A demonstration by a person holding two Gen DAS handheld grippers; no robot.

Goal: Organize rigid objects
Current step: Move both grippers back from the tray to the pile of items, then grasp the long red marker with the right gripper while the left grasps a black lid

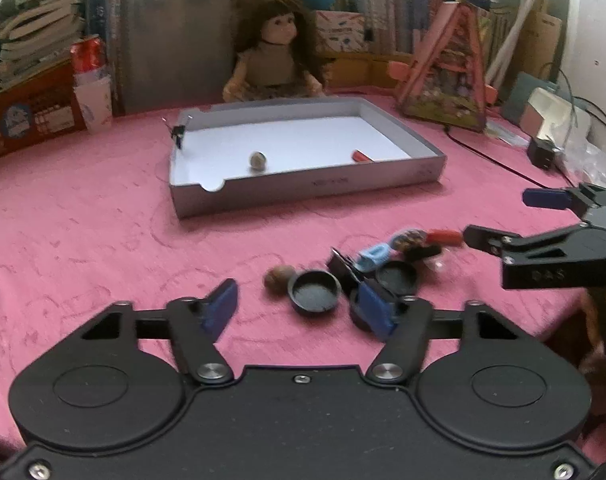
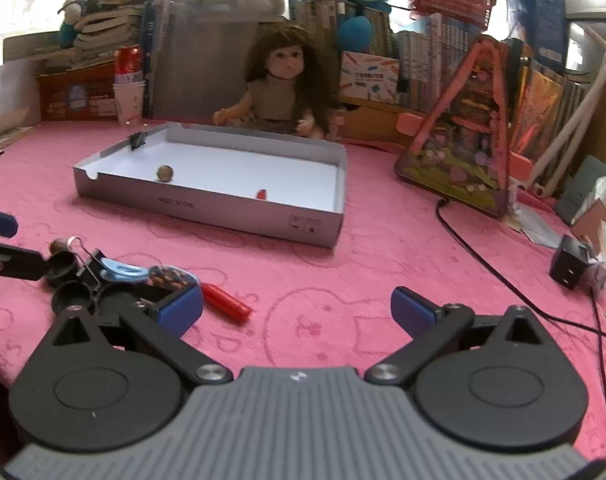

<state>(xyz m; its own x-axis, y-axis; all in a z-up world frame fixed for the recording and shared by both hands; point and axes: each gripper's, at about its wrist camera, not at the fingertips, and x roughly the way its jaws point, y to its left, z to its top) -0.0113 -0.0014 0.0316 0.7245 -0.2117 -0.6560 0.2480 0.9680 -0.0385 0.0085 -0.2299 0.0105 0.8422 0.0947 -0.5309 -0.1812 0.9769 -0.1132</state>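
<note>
Hovering wide open and holding nothing, the left gripper [image 1: 299, 310] and right gripper [image 2: 297, 310] flank the clutter pile [image 1: 367, 268] near the tablecloth's [image 1: 83, 220] front edge; the tray [image 1: 303, 190] sits behind.

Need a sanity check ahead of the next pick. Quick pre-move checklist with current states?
1. Left gripper open and holding nothing: ok.
2. Right gripper open and holding nothing: ok.
3. Grey tray has bare floor for more; only a walnut and a small red piece lie inside: ok.
4. Red cylinder lies apart from the pile, near the right gripper's left finger: ok.
5. Black round caps and binder clip crowd together; clean single pick: not ok.
6. Black cable clear of the tray path: ok.
</note>
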